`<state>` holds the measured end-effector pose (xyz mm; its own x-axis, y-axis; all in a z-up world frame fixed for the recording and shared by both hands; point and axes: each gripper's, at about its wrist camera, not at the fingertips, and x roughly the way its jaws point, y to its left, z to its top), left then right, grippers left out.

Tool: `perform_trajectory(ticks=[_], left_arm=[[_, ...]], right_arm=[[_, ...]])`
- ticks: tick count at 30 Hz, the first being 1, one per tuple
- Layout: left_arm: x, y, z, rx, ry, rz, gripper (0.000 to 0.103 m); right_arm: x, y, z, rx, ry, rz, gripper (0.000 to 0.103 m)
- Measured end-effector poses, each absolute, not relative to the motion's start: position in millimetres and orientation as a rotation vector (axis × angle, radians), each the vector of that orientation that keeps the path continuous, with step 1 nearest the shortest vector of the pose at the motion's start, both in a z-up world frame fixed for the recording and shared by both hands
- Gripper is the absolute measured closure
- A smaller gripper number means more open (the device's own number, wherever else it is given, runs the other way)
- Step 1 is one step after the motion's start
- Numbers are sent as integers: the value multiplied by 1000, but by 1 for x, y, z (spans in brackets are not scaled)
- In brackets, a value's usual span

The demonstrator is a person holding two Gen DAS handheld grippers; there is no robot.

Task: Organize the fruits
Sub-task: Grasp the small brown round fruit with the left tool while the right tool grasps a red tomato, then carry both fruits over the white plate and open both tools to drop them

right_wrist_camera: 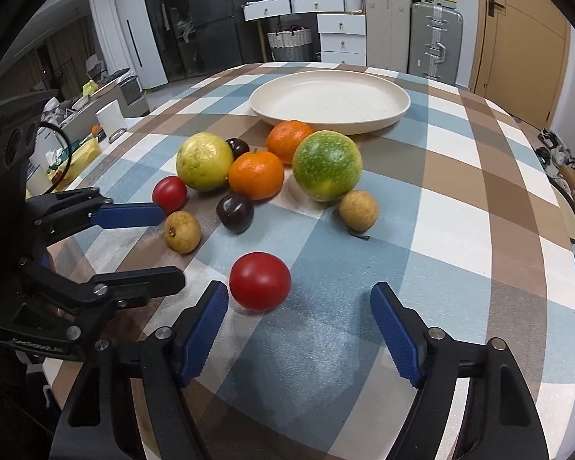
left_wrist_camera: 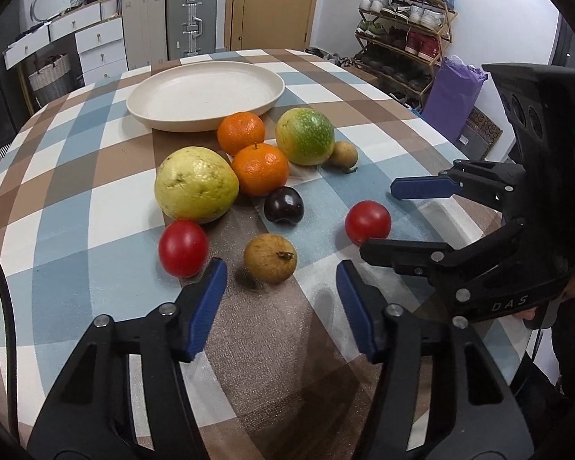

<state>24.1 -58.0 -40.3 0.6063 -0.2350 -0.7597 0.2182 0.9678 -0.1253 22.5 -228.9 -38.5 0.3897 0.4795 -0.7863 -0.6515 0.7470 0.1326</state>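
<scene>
A cream plate (left_wrist_camera: 205, 96) (right_wrist_camera: 329, 97) stands empty at the far side of the checked table. In front of it lie a yellow guava (left_wrist_camera: 196, 184), two oranges (left_wrist_camera: 260, 169), a green-yellow fruit (left_wrist_camera: 305, 136), a dark plum (left_wrist_camera: 283, 205), two small brown fruits (left_wrist_camera: 270, 258) and two red tomatoes (left_wrist_camera: 183, 247). My left gripper (left_wrist_camera: 281, 280) is open and empty, just short of the near brown fruit. My right gripper (right_wrist_camera: 299, 299) is open and empty, with the other tomato (right_wrist_camera: 260, 280) by its left finger; it shows at the right in the left wrist view (left_wrist_camera: 379, 216).
The checked tablecloth (left_wrist_camera: 96, 176) covers the table. A shoe rack (left_wrist_camera: 406, 27) and a purple bag (left_wrist_camera: 454, 96) stand beyond the table's right edge. Drawers and suitcases (left_wrist_camera: 189, 19) line the far wall. A cluttered side table (right_wrist_camera: 76, 142) stands left of the table.
</scene>
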Motion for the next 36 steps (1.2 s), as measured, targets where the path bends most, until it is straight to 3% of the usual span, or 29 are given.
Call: perform_trajectory(ticks=[2,9,16,21,23,26,36], left_arm=[[27,-59,-42,-21,892,-267,55],[36,-59,-44,-27,901,-265,77],[33,-56,-39,-50,872,-280,77],[29,-51,-32,-68,846,-273,77],[28,-48,-29,-75,835,-270,77],[26,-45,-24,-86,813,-265,77],[23,-31,-16,-122,778,-234,77]], right_arm=[[22,-228,-38,-215,919,730,32],[20,-225,-37,-220,912,743,38],[16,-218,-37,-231,907,766,39],[13,-215,-37,-253,898,766,48],[13,-216,-36,-241,896,773,63],[14,-218,-35,-214,897,770,69],[9,-218,-27,-180,863,810,71]])
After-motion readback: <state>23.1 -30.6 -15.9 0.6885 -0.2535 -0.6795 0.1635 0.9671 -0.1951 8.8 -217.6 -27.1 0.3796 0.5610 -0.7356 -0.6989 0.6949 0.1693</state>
